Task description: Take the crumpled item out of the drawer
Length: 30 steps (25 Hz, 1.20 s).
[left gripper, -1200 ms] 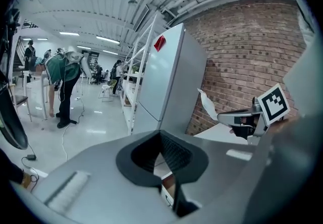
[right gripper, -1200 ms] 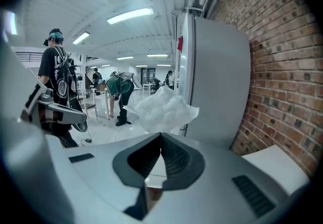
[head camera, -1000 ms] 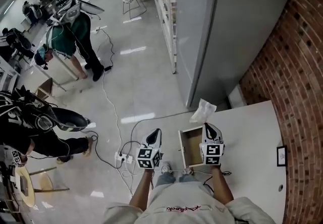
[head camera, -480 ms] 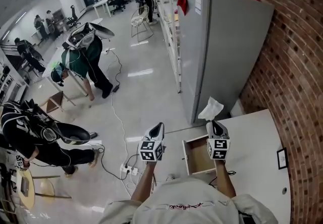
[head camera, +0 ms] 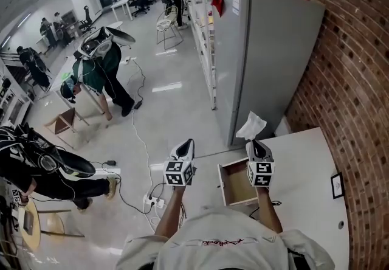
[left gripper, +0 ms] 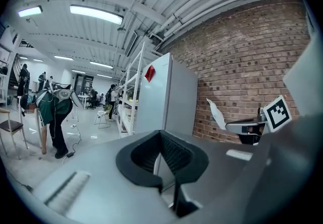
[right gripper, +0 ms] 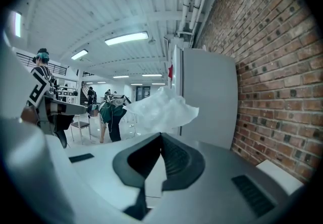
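The right gripper (head camera: 251,143) is pinching the paper (head camera: 250,124) in tight-closed jaws above the open drawer (head camera: 234,185). The left gripper (head camera: 187,143) is hovering alongside, jaws together, empty.

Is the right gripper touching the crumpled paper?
Touching. In the right gripper view, the right gripper clamps the paper, which sticks out past its tips.

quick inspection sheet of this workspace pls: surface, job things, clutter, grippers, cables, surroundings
surface: white table.
job's things: drawer open, looks empty; crumpled paper held up, out of the drawer.
clutter: small dark-framed card near the table's edge.
grippers: right gripper shut on the crumpled paper; left gripper shut, empty, over the floor.
cables: power strip and cord on the floor.
surroundings: brick wall, grey cabinet, people behind.
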Available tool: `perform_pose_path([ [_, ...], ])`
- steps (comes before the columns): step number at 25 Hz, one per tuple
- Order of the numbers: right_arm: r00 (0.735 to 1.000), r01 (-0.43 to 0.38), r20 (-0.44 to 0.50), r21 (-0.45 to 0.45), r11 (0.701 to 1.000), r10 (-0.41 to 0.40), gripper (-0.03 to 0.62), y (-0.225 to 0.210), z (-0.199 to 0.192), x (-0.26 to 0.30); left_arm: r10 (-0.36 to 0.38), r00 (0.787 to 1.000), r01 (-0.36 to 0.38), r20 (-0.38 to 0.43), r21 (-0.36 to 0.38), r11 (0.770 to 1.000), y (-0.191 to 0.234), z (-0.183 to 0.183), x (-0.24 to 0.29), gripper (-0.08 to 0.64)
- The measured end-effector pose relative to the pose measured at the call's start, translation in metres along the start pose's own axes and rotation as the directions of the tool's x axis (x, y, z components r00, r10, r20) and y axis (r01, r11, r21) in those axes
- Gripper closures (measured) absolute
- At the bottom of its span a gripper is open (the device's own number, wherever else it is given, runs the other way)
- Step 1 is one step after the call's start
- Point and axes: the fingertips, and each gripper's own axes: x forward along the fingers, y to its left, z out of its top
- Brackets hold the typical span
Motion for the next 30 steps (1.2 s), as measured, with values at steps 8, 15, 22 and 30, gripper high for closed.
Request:
perform_pose_path([
  [8, 1.0, -0.007, 0.007, 0.005, 1.0, 0.007, 0.58, 0.002, 0.004, -0.005, -0.011, 1.0, 0.011, 0.008, 0.008, 1.0, -0.007, 0.006, -0.001, 0.551],
  [15, 1.0, -0.013, -0.004, -0.002, 1.0, 0.013, 0.58, 0.003, 0.0, 0.0, -0.015, 1.0, 0.015, 0.001, 0.023, 1.0, -0.011, 0.003, 0.004, 0.551],
  [22, 1.0, -0.017, -0.006, -0.007, 1.0, 0.017, 0.58, 0.004, 0.0, 0.003, -0.016, 1.0, 0.016, -0.004, 0.017, 1.0, -0.013, -0.001, 0.006, 0.551],
  [30, 1.0, -0.025, -0.013, -0.009, 1.0, 0.025, 0.58, 0.004, -0.002, 0.01, -0.014, 1.0, 0.015, 0.014, 0.0, 1.0, -0.012, 0.005, 0.013, 0.551],
])
